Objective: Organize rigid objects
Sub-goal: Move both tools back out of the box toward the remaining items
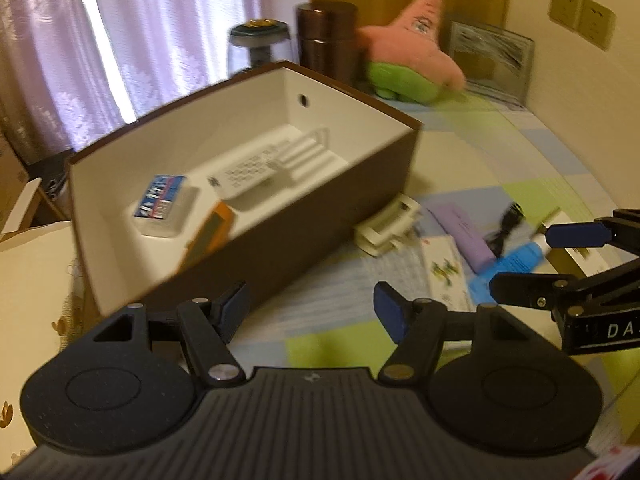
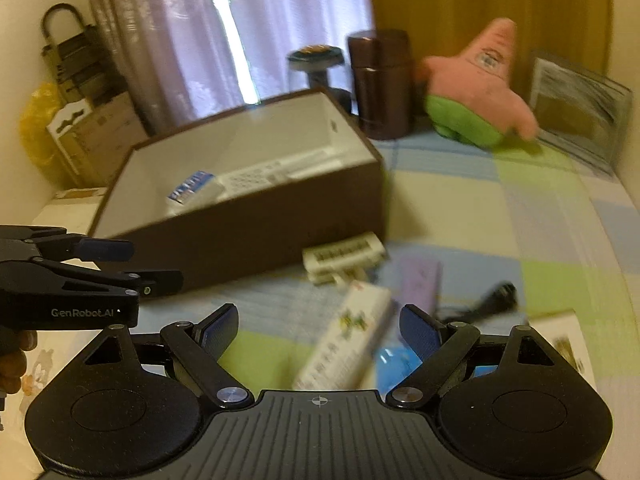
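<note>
Blurred patchwork bedspread (image 2: 480, 208) fills both views; brown box (image 1: 280, 232) hides its near contents; left gripper (image 1: 312, 314) and right gripper (image 2: 318, 330) gape empty; blue item (image 2: 390, 364) sits half-hidden.

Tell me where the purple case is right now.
The purple case lies on the checked cloth outside the brown box, right of the white clip, beside a black cable.

Home bedroom, lace curtains (image 1: 120, 40), plush starfish toy (image 2: 476, 92), patchwork bedspread (image 2: 520, 208)
</note>
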Tool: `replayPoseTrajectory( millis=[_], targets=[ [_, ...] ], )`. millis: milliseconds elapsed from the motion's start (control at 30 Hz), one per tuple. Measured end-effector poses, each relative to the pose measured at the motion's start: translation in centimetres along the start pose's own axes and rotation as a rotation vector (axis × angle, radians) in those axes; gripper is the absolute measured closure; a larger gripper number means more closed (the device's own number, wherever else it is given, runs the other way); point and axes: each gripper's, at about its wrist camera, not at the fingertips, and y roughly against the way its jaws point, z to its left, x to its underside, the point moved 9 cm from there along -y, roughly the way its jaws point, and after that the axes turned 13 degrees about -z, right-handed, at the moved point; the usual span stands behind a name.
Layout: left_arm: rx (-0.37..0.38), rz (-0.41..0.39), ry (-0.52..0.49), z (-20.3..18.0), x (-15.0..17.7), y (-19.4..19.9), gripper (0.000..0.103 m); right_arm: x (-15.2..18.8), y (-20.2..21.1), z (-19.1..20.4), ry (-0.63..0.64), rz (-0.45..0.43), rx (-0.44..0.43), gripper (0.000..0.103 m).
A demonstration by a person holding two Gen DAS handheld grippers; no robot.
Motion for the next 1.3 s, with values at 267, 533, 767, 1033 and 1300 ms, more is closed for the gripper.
replayPoseTrajectory(
  millis=[267,533,767,1033,1300],
  targets=[
    [0.085,0.042,-0.044,-4.5,1.9,-0.6,0.038,2.6,1.9,-2.8,-0.028,0.016,0.085,0.018],
    [0.135,0.07,-0.077,-7.5,3.2,-1.8,0.038,4.6,2.8,-4.4,-0.051,0.037,0.133,0.018],
    [0.17,0.104,-0.079,-9.2,3.9,-3.0,0.038,5.8,2.7,-5.9,-0.083,0.057,0.163,0.018],
    [0.19,0.135,-0.069,-10.3,4.3,-5.3,0.038,6.5,2.3,-7.4,-0.121,0.078,0.183,0.018],
    [0.182,0.163,-0.08,-11.0,4.5,-7.5,0.038,6.6,1.4,-8.4,-0.143,0.086,0.188,0.018]
  ],
)
